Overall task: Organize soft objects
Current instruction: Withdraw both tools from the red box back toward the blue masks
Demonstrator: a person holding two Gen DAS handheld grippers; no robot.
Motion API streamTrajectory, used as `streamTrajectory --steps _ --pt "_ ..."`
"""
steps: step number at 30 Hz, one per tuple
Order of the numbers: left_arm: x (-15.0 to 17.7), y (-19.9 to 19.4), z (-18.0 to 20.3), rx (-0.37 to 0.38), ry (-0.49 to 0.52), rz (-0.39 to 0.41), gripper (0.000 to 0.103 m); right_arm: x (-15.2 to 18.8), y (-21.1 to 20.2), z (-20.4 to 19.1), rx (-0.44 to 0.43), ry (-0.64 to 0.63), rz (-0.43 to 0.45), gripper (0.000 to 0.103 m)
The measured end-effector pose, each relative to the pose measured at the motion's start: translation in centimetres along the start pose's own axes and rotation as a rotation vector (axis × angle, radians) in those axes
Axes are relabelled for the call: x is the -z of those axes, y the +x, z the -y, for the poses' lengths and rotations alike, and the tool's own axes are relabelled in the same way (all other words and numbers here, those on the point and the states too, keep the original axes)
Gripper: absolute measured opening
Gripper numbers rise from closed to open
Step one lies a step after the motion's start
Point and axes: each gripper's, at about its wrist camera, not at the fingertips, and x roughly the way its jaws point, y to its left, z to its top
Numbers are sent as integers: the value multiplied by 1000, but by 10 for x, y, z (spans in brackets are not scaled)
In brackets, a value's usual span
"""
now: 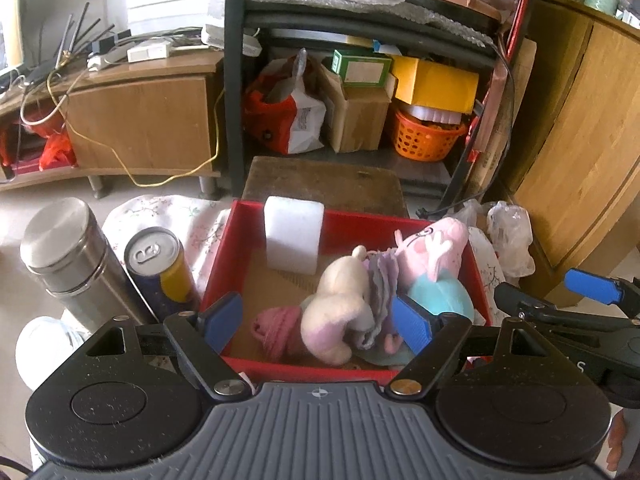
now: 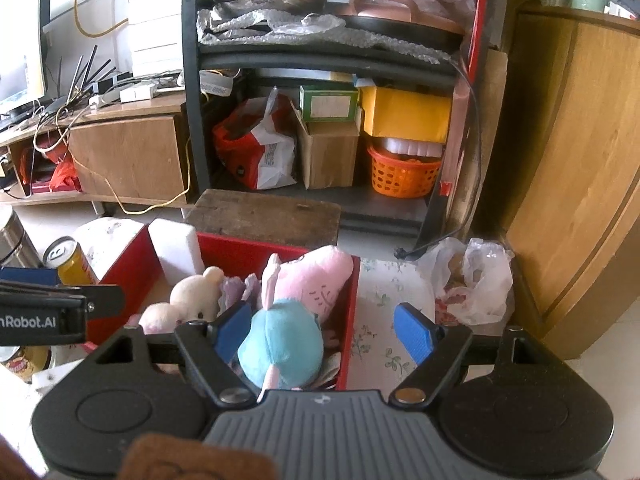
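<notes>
From the left wrist, the left gripper [image 1: 318,322] hangs with jaws spread wide and empty above the red box [image 1: 400,222], where a cream plush [image 1: 340,300], a pink pig plush [image 1: 434,264] and a white foam block [image 1: 294,236] already lie. From the right wrist, the right gripper [image 2: 324,332] is likewise spread and empty, straddling the box's right wall; the pig's blue body seems just beside its left finger. The sorting looks nearly done; next comes finding any remaining soft item.
</notes>
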Motion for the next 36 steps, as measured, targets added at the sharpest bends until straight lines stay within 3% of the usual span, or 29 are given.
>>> streamTrajectory --steps 22,36 --pt "50 -23 -10 -1 57 -76 81 55 -40 -26 -86 -23 -64 56" --pt "68 -7 -22 -10 41 -180 81 82 -41 -25 -95 -21 -125 56"
